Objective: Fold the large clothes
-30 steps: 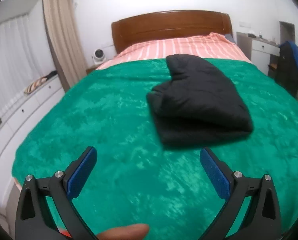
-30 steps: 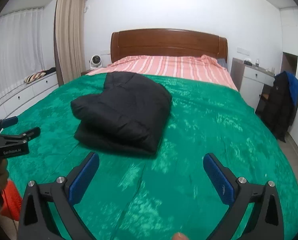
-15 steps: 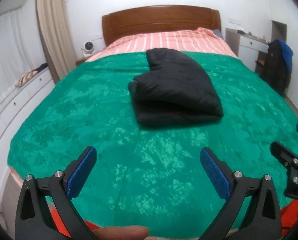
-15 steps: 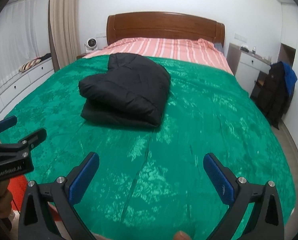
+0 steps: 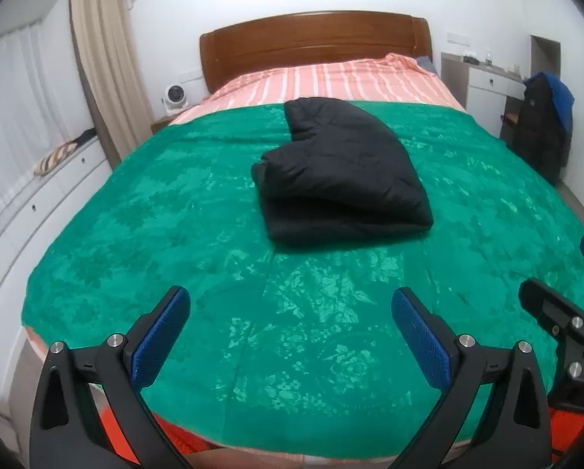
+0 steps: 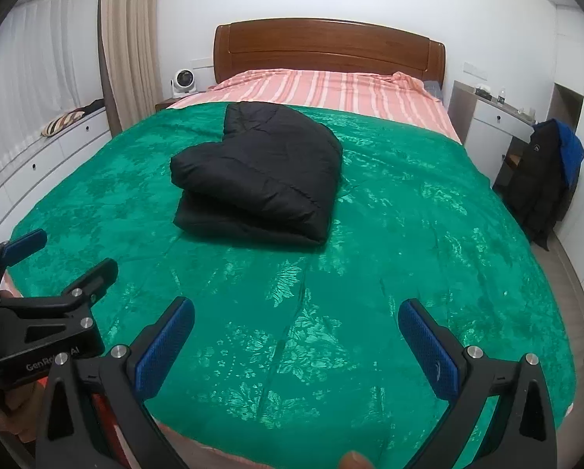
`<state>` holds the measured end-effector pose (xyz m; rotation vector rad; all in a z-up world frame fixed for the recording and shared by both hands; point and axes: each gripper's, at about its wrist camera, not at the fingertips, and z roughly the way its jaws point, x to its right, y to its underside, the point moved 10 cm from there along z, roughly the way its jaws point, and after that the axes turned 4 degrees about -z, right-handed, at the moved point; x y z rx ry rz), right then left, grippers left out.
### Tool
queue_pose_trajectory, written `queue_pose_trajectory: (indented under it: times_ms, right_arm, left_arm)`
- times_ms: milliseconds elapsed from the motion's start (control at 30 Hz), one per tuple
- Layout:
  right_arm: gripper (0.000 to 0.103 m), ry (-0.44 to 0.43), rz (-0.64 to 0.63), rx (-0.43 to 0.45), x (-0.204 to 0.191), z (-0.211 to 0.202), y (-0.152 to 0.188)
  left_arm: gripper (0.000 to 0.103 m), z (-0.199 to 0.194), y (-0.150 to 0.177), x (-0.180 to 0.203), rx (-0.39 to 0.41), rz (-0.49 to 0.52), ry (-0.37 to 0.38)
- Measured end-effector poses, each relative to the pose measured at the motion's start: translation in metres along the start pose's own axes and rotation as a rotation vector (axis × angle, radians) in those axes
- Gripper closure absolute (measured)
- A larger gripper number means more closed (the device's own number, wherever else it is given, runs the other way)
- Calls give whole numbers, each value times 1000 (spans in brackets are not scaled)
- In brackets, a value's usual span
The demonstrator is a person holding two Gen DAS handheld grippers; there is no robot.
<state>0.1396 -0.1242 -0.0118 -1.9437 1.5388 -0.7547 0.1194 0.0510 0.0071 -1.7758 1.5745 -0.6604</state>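
Left wrist view: bed w/ green blanket (image 5: 174,234) fills most of the frame, edge to edge, striped pink sheet (image 5: 331,78) beyond it at 12 o'clock, wooden headboard (image 5: 315,39) behind that. Folded black jacket (image 5: 342,172) lies on the blanket approx. mid-bed, at 12 o'clock from the left gripper (image 5: 292,336), well apart from it; folded layers stacked, thick end toward the camera. Dark coat (image 5: 542,129) hangs on a chair at 2 o'clock by the white desk (image 5: 483,78). Small fan (image 5: 173,95) at 10 o'clock beside the curtain (image 5: 104,66).

Left gripper: released, blue-padded fingers spread wide over the blanket's near edge, nothing between them. Right gripper (image 5: 557,285) pokes in at 4 o'clock.

Right wrist view: same bed; jacket sits at 11 o'clock from the right gripper, also well apart. Right gripper is released too, fingers wide, empty. Left gripper shows at 9 o'clock, fingers parted.
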Motion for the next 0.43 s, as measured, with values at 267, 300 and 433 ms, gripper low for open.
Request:
queue_pose_trajectory:
  times_ms: [267,300,433]
  right_arm:
    - [0,26,13,-22,7,7,7]
    - [0,27,12,-21,8,7,7]
    - [0,26,16,-16,9,6,7]
  left_arm:
    - [0,3,4,-1,-5,-9,19]
    - [0,3,4,0,-4,-9,21]
    - [0,1,3,2,16,-2,10]
